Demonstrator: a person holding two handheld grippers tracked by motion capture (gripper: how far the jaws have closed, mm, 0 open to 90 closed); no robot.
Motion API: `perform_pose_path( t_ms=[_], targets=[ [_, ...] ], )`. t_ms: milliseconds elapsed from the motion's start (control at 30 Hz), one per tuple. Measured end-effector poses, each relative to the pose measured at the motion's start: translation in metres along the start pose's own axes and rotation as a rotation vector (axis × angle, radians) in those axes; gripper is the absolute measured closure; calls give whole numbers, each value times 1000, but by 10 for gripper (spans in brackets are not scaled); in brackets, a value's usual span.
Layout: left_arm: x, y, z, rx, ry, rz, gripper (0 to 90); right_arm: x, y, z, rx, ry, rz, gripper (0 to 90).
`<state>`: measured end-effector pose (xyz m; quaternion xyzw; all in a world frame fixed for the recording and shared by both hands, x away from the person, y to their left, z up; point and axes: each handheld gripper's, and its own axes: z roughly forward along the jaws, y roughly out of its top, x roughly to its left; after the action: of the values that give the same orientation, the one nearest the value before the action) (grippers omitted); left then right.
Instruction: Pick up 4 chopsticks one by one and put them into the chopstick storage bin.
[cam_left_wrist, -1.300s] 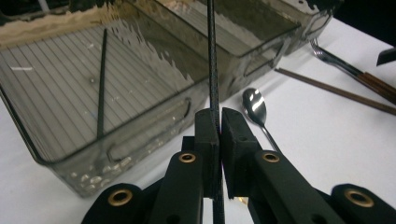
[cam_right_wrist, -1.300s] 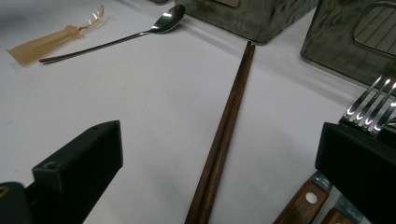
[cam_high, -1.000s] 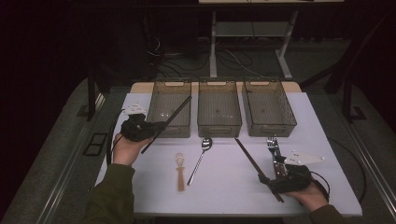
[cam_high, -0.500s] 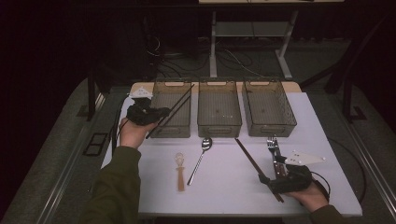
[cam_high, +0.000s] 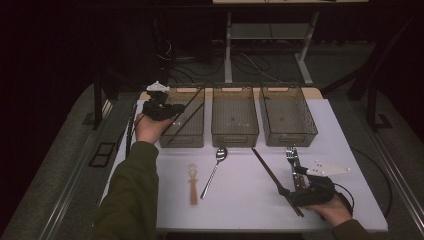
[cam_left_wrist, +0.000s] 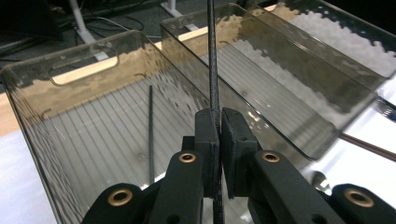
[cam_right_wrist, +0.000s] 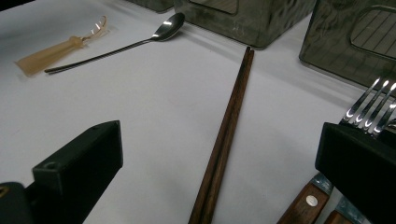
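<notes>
Since the earlier frames, the left gripper (cam_high: 172, 111) has been carried from the table's left edge up to the leftmost bin (cam_high: 183, 136), while the right gripper (cam_high: 295, 192) has been kept in its place at the lower right of the high view. At the bottom of the left gripper view, the jaws of the left gripper (cam_left_wrist: 219, 135) are seen closed on a thin black chopstick (cam_left_wrist: 213, 79), which rises straight up between them to the top edge of the frame. Beyond the jaws, a second black chopstick (cam_left_wrist: 151, 133) is seen lying on the ribbed floor of the leftmost bin (cam_left_wrist: 84, 74). In the high view, the held black chopstick (cam_high: 192, 102) is seen slanting across that bin in the upper left of the frame. At the bottom of the right gripper view, the jaws of the right gripper (cam_right_wrist: 215, 154) are held wide apart and nothing is gripped; a pair of brown wooden chopsticks (cam_right_wrist: 229, 135) lies on the white table (cam_right_wrist: 154, 102) between them. Forks (cam_right_wrist: 373, 109) with wooden handles lie at the right edge, just behind the right-hand jaw. Farther up, a spoon (cam_right_wrist: 116, 44) and a pale plastic utensil (cam_right_wrist: 60, 49) lie in the upper left. In the high view, the middle bin (cam_high: 234, 116) and the rightmost bin (cam_high: 287, 115) are seen beyond, in the centre of the frame.
</notes>
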<state>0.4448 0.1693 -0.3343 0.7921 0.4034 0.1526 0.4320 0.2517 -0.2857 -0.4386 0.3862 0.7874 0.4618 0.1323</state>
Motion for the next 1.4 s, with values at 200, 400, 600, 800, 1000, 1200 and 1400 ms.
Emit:
perform_pose_path(
  t_ms=[200,400,600,800,1000,1200,1400],
  targets=[
    [5,4,16,6,40,10,856,0,0,-1,-11,2,6,6],
    [15,0,25,6,66,-3,856,0,0,-2,-12,10,9,6],
    [24,-7,31,40,95,-3,855,0,0,-2,-14,9,7,6],
    [32,-18,37,74,113,-25,855,0,0,-2,-13,12,7,6],
    [38,-28,39,110,120,-51,854,0,0,-2,-10,12,4,6],
    [38,-28,40,120,143,-46,698,0,0,-2,-10,12,3,6],
    [35,-26,37,102,124,-48,553,0,0,-1,-5,12,4,6]
  ],
)
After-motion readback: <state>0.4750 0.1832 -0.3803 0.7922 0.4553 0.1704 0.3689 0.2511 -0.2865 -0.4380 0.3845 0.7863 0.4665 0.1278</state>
